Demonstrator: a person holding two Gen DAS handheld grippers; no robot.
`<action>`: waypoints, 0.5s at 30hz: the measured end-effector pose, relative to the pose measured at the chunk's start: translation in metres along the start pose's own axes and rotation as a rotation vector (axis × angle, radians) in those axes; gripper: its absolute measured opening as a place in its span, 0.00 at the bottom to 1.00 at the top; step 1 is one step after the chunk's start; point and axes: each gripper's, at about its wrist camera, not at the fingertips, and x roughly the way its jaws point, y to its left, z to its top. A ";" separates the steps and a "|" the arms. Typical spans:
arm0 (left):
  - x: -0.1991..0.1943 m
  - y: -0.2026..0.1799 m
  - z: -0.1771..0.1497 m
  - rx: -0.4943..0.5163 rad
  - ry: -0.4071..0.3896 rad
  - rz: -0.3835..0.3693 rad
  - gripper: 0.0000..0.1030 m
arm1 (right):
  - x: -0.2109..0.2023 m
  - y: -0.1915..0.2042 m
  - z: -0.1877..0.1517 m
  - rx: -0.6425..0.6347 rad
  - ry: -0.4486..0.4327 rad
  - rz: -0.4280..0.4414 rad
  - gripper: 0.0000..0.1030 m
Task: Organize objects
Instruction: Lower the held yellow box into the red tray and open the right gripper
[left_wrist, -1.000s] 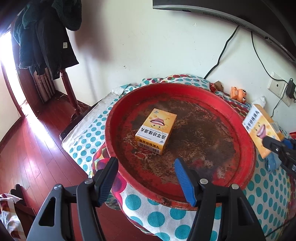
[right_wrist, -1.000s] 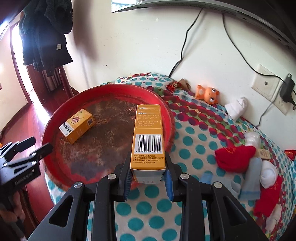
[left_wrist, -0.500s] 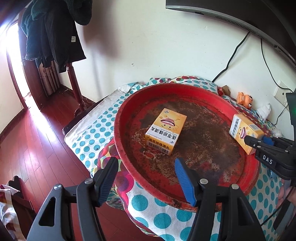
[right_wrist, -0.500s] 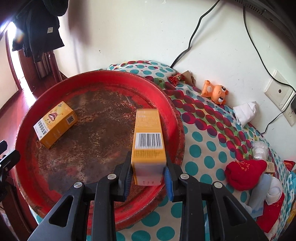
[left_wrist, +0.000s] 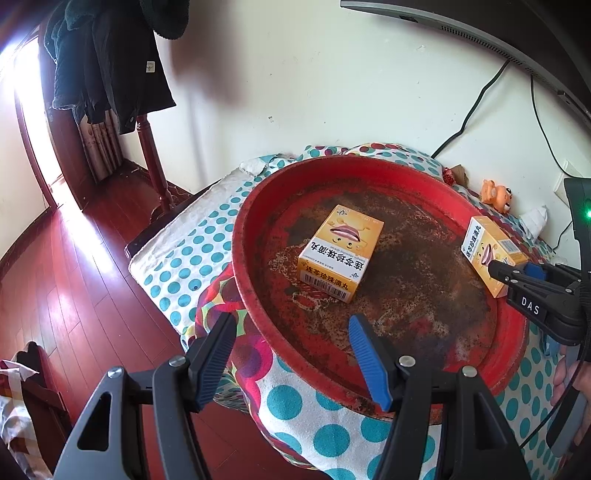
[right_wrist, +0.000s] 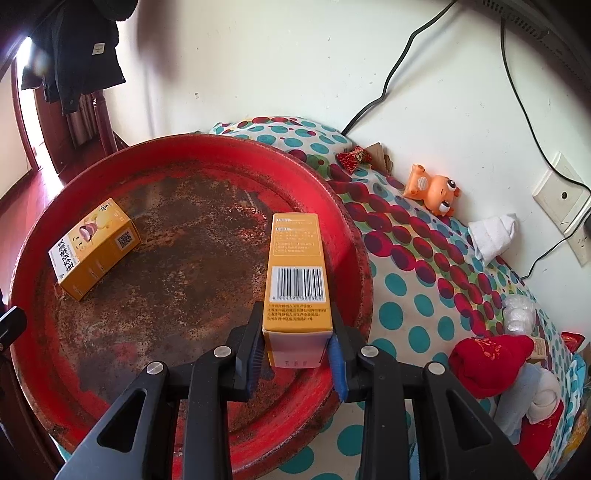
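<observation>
The right gripper (right_wrist: 297, 347), a black two-finger clamp with blue ribbed pads, has a tall yellow-orange cardboard medicine box with a barcode (right_wrist: 295, 280) between its jaws. Those jaws have just been opening: the box's near end still sits between the pads, the left pad close against its side and a thin gap showing at the right pad, so the grip reads as loosened rather than clenched. The box lies lengthwise, pointing away from the gripper, its far end reaching over the worn floor of the large round red metal tray with a rusty brown bottom (right_wrist: 354, 236), near the tray's right-hand rim. In the left wrist view the same box (left_wrist: 487, 254) sits at the tray's right edge with the right gripper (left_wrist: 517, 273) at its near end (a green light glows on the rig above it).

A second yellow-orange medicine box with a cartoon mouth on its lid (left_wrist: 340, 254) lies flat near the middle of the tray, well apart from the first box. The left gripper (left_wrist: 291, 362) hovers at the tray's near rim with its jaws spread wide and nothing between them; the flat box lies ahead of it, beyond the fingertips and untouched.

The tray rests on a white cloth with teal and red polka dots (right_wrist: 424, 295).
</observation>
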 end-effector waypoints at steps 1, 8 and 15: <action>0.000 0.000 0.000 -0.001 0.001 0.000 0.63 | -0.001 0.000 0.000 -0.002 -0.006 0.001 0.40; 0.004 -0.001 -0.001 0.003 0.014 0.002 0.63 | -0.018 0.002 -0.002 -0.016 -0.052 0.004 0.56; 0.005 -0.004 -0.002 0.014 0.019 0.000 0.63 | -0.048 -0.009 -0.019 0.038 -0.085 0.043 0.61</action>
